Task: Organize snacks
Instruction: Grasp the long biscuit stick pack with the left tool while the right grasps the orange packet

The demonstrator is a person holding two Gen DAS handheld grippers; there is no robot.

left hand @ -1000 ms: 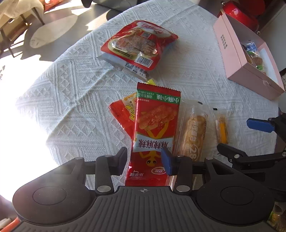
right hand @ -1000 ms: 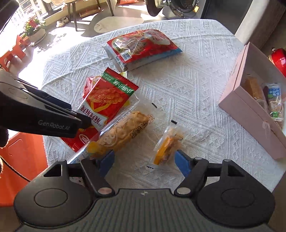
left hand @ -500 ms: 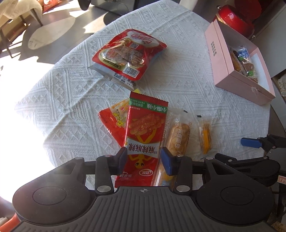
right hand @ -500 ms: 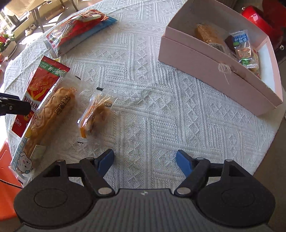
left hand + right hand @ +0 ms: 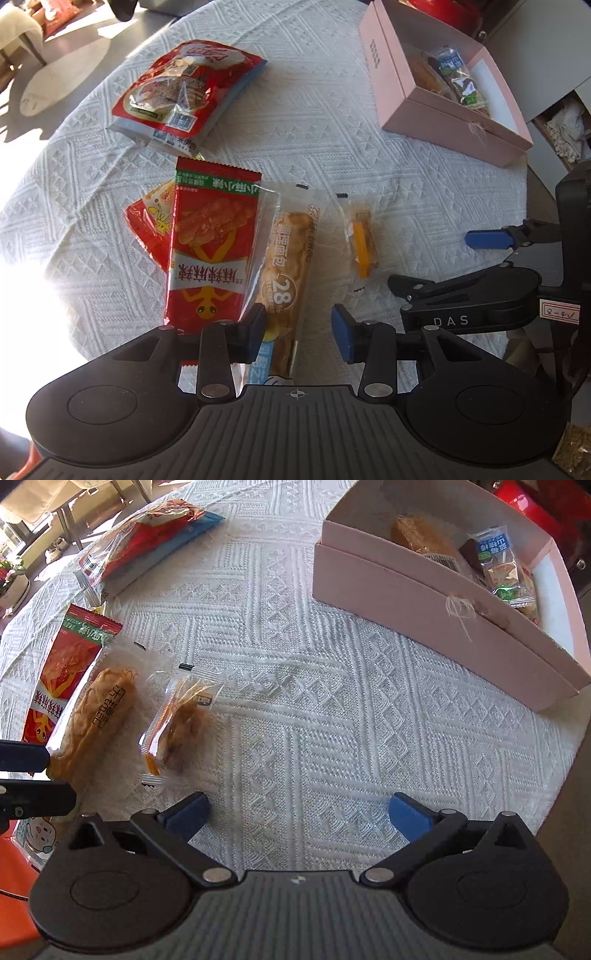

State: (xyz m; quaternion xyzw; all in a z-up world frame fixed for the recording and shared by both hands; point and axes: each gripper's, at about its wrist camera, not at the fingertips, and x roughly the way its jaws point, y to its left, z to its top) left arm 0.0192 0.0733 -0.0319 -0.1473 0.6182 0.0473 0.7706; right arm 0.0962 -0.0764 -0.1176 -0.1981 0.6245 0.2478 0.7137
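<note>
I see the table (image 5: 332,122) spread with a white knitted cloth (image 5: 332,709), and on its far right side sits the pink box (image 5: 443,118), open on top, with a bread piece and several small wrapped snacks lying inside. At the far left of the cloth lies the big red bag (image 5: 184,85), its clear window up, resting on a blue-edged pack beneath it. Nearer to me three snacks lie side by side: the red packet (image 5: 210,251) on the left, overlapping a second red wrapper under its left edge; the bread bar (image 5: 288,266) in clear film just beside it, touching its right edge; and the small orange snack (image 5: 362,243) a little apart to the right. My left gripper (image 5: 298,328) hovers low over the near end of the bread bar with its fingers spread; the bar's near end lies in the gap, but neither pad presses it, and the left pad overlaps the red packet's corner. My right gripper (image 5: 297,812) hangs over bare cloth with fingers wide apart and nothing between them, the orange snack just ahead to its left and the box well ahead to its right.
</note>
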